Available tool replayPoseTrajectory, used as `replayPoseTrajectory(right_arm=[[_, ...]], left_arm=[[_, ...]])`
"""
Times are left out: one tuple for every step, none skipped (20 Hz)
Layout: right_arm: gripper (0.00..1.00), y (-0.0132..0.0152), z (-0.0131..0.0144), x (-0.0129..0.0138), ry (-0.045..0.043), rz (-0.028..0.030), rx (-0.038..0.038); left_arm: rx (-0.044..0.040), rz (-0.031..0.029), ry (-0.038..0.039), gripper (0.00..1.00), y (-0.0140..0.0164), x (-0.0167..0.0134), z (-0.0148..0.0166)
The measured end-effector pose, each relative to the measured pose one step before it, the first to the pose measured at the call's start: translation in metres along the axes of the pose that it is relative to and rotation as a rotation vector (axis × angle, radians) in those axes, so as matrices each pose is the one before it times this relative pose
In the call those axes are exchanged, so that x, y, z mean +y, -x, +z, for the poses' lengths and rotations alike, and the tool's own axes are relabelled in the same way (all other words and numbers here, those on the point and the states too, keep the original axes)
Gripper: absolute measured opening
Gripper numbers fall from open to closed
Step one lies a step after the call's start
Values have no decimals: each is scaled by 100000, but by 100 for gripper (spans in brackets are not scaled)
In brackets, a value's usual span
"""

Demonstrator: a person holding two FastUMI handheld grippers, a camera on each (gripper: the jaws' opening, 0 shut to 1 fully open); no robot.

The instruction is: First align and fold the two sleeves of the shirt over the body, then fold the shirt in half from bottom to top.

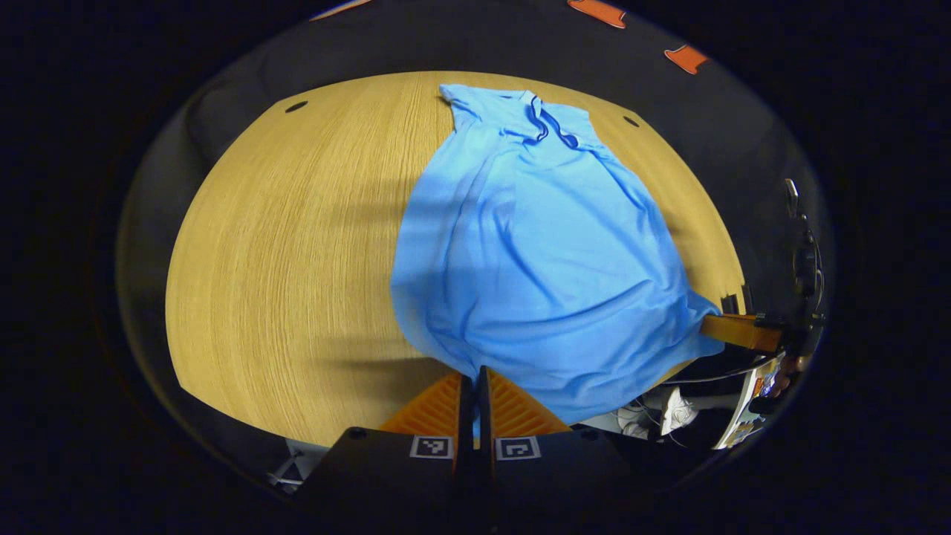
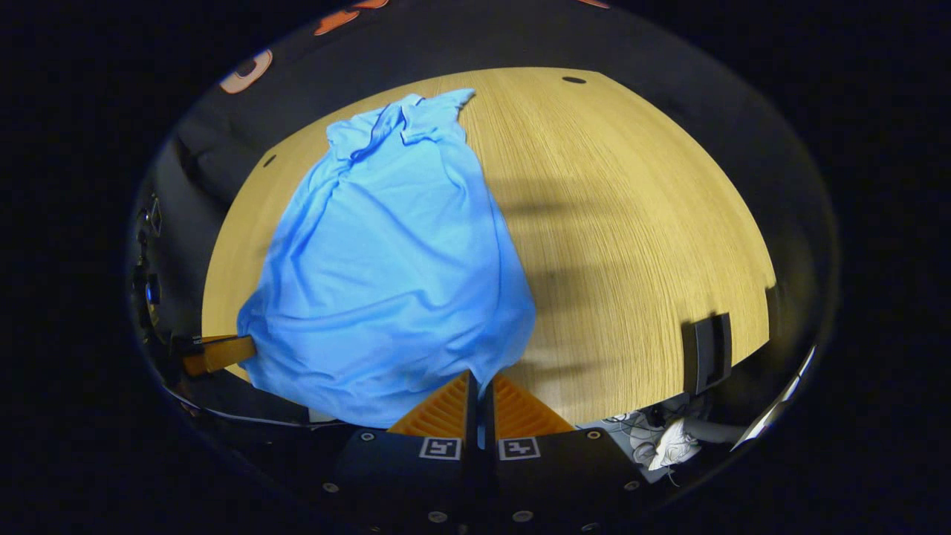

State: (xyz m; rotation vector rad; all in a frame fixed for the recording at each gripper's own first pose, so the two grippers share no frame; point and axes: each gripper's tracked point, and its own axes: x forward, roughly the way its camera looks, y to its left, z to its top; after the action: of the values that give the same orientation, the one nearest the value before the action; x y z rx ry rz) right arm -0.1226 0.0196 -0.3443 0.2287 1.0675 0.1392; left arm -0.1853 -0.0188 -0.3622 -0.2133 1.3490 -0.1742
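Observation:
A light blue shirt [image 1: 535, 245] lies lengthwise on the wooden table [image 1: 297, 245], collar at the far end, sleeves folded in over the body. Its bottom hem is lifted off the table at both near corners. My left gripper [image 1: 475, 380] is shut on the hem's left corner. In the right gripper view the shirt [image 2: 386, 275] rises toward the camera, and my right gripper [image 2: 479, 383] is shut on the hem's right corner. The other gripper shows at the far corner of the hem in each view: right gripper [image 1: 713, 321], left gripper [image 2: 249, 349].
The table's near edge runs just under both grippers. A dark bracket [image 2: 706, 351] stands at the table's right edge. Cables and a white object [image 2: 672, 446] lie on the floor below. Bare wood stretches left of the shirt [image 1: 297, 245] and right of it [image 2: 631, 245].

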Motion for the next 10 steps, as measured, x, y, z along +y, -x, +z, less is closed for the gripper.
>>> replayPoseTrajectory(right_arm=[[4, 492, 1552, 368, 1102, 370, -2805], [4, 361, 1349, 176, 1155, 88, -2218], [4, 253, 1220, 140, 826, -189, -2318], [4, 175, 1222, 143, 361, 76, -1570], [4, 208, 1064, 177, -204, 368, -1242], [4, 108, 1003, 120, -294, 349, -1235], [5, 64, 1055, 46, -55, 21, -1263], [4, -92, 970, -40, -150, -115, -836], [4, -35, 897, -55, -486, -107, -812], [4, -69, 988, 8, -557, 162, -816]], left_arm=[[-2116, -994, -306, 7, 392, -181, 1351], [-2086, -747, -296, 7, 318, -123, 1405], [-2239, -484, -466, 7, 297, -27, 1298], [-1495, -451, -804, 7, 142, 51, 1297], [-1450, -744, -314, 7, 169, 35, 1136], [-1025, -833, -281, 7, 234, -32, 952], [-1014, -270, -562, 7, 65, 165, 890], [-1269, -356, -999, 7, -171, 123, 1093], [-704, -269, -598, 7, -145, 203, 910], [-778, -343, -307, 7, -71, 231, 930]])
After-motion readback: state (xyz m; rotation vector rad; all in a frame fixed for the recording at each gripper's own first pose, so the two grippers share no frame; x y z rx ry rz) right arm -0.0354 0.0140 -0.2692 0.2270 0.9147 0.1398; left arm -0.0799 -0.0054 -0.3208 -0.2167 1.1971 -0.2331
